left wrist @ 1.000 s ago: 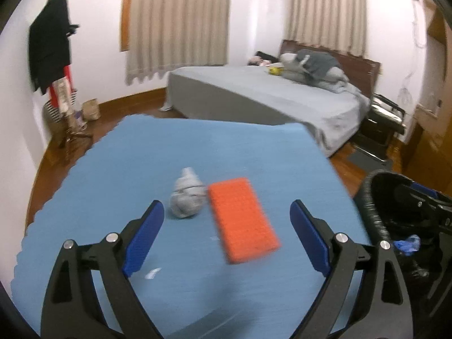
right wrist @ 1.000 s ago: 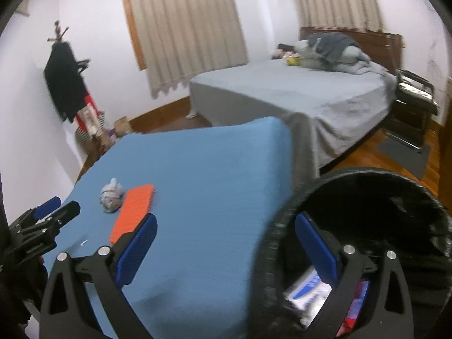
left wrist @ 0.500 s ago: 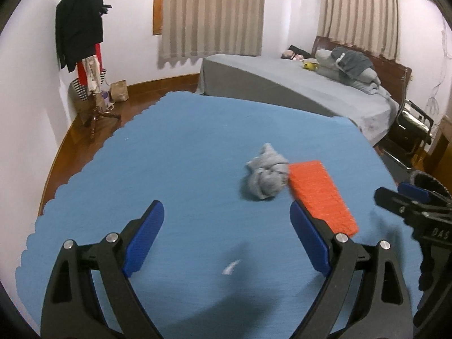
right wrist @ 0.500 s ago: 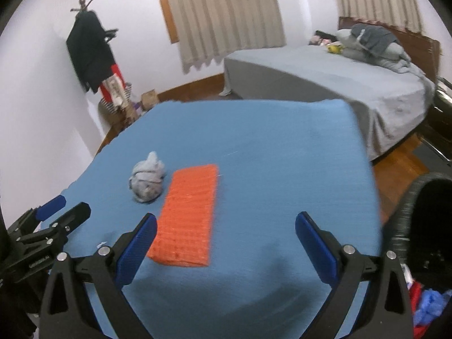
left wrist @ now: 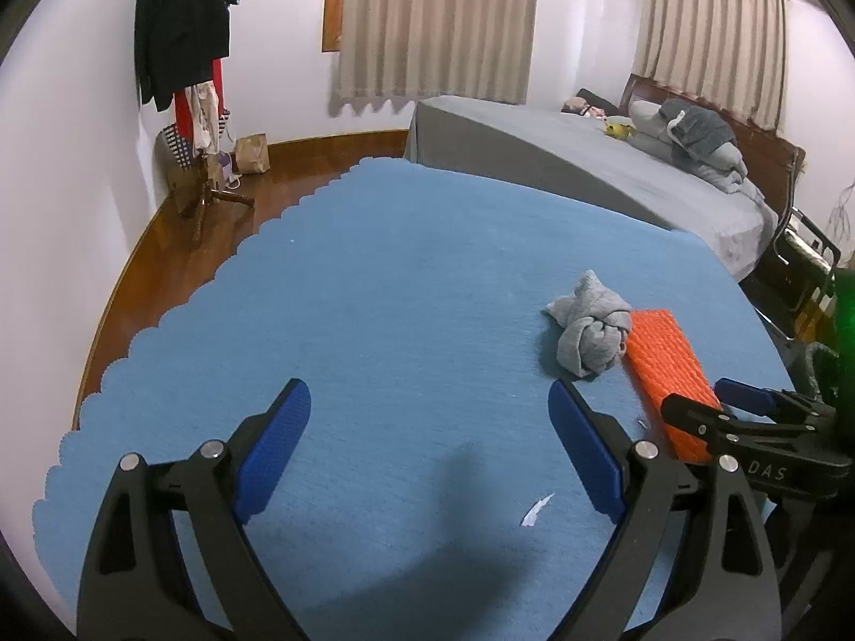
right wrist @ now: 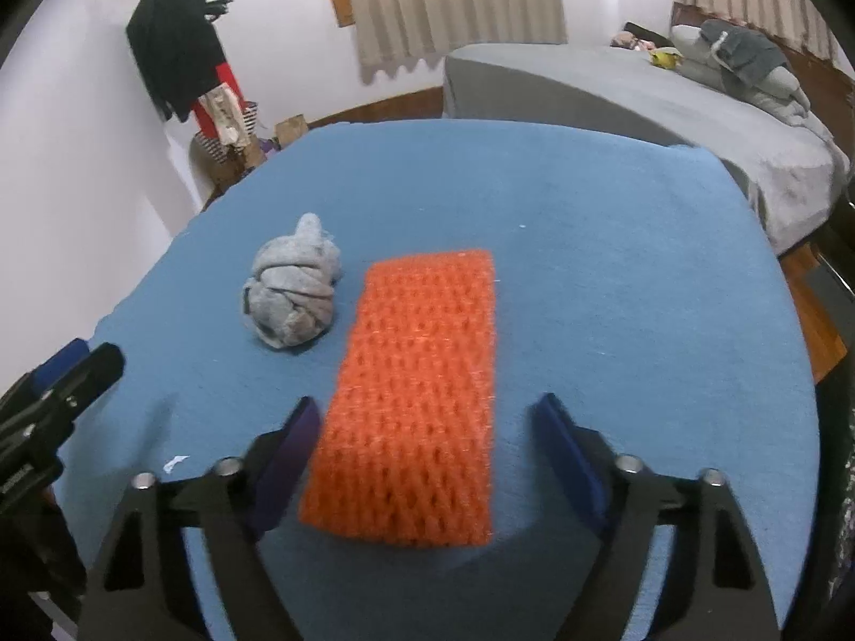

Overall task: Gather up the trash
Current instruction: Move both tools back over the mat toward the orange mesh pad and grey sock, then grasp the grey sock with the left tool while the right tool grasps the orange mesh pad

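Now the right gripper (right wrist: 422, 448) jaws, just closing, straddle the orange netted pad (right wrist: 422, 390) untouched; left gripper (left wrist: 427, 448) jaws gape empty

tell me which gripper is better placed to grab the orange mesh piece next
Right. The right gripper already straddles the near end of the orange mesh piece, and its jaws have just been closing around it. The left gripper is open over bare blue cloth, off to the side.

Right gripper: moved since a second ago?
Yes. The right gripper swung from over the black bin leftward onto the blue mat; its jaws, just closing, now straddle the orange mesh pad, no contact.
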